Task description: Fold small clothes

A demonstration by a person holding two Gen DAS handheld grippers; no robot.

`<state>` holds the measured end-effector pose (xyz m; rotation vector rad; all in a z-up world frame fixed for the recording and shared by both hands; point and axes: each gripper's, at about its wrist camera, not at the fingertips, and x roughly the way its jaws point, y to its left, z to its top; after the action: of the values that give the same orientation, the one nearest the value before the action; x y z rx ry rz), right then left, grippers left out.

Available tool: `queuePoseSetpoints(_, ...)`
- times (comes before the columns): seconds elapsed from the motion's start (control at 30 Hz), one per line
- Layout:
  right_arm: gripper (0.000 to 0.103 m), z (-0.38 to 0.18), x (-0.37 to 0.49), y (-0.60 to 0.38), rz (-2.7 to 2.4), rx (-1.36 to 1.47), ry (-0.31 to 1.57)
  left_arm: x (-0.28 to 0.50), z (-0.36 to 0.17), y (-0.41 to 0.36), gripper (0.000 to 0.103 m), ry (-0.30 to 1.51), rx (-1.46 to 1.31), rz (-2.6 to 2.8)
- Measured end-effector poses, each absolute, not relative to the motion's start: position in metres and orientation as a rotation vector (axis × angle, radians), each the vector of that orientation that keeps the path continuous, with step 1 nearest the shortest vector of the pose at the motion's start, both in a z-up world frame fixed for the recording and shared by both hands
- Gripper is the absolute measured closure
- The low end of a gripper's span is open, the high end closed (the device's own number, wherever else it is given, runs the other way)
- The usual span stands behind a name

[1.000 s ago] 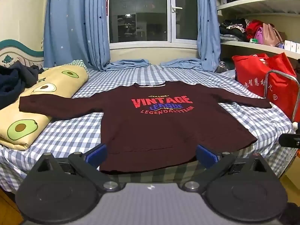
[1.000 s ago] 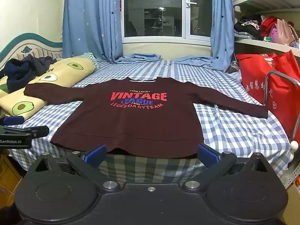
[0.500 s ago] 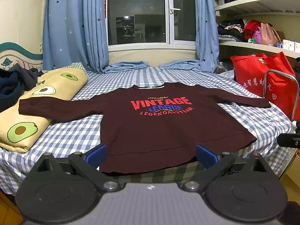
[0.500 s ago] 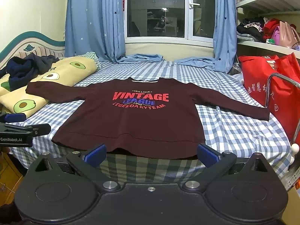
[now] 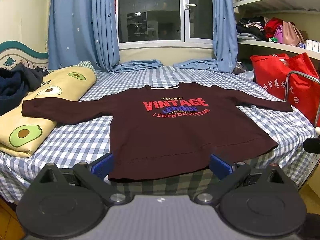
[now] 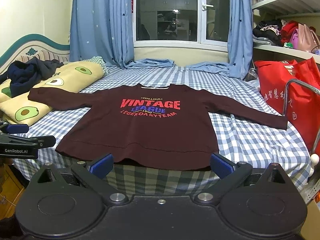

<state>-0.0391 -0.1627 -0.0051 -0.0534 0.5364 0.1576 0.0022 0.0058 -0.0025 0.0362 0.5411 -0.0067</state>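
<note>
Blue-checked bed (image 5: 84, 140), sheet hanging over the near edge. Spread flat at centre: maroon sweatshirt (image 5: 172, 128), sleeves out toward 9 and 3 o'clock. At 9 o'clock: avocado-print quilt (image 5: 40, 108). At 12 o'clock: curtain hems (image 5: 140, 65) pooled.

Sweatshirt (image 5: 160, 132) hem hung over the bed (image 5: 76, 140) edge, its bottom corners hidden behind the left claw's (image 5: 161, 165) blue pads (image 5: 103, 165). In the right wrist view only part of the left claw (image 6: 24, 140) showed, cut off by the frame's left edge. Small print on the chest graphic (image 6: 150, 108) was blurred in the left wrist view. Red bag (image 6: 280, 92) lettering was partly hidden behind a metal rail (image 6: 288, 92). Shelf (image 5: 280, 44) items were too small to identify. Dark clothes pile (image 5: 12, 84) was cut off at left.
</note>
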Motion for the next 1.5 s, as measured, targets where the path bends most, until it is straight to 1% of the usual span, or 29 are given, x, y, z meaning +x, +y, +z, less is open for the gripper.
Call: queuePoseSetpoints(1.5,0.000,-0.0043,-0.0373,-0.1651,0.152,-0.044,0.523,0.0049,-0.0051,0.0100,0.000,0.557,0.042,-0.026)
